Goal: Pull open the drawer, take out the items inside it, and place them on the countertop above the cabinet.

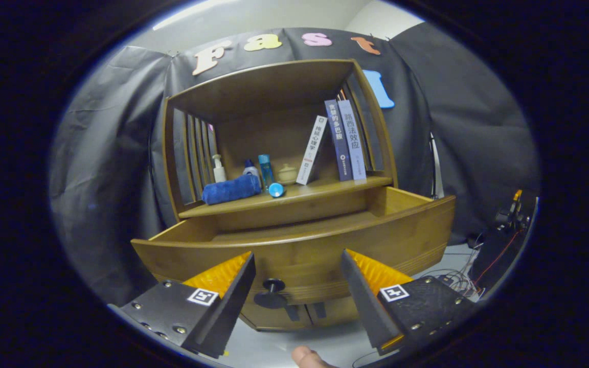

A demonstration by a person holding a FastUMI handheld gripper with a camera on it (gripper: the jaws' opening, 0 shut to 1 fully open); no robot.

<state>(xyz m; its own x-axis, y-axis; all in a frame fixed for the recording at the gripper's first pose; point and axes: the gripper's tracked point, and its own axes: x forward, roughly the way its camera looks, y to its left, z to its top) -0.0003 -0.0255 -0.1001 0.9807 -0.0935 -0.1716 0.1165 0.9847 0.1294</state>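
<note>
Gripper [297, 291] released, fingers spread, lower centre of frame. Brown wooden drawer [294, 250] pulled open, round dark knob [273, 285] between fingers. Interior seemingly empty; rise, peek before reaching.

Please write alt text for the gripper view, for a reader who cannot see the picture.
The gripper is open, its fingers apart and empty before the pulled-out wooden drawer, with the drawer's dark knob between them. On the countertop above lie a rolled blue towel, small bottles and a blue cap, and three books stand there.
</note>
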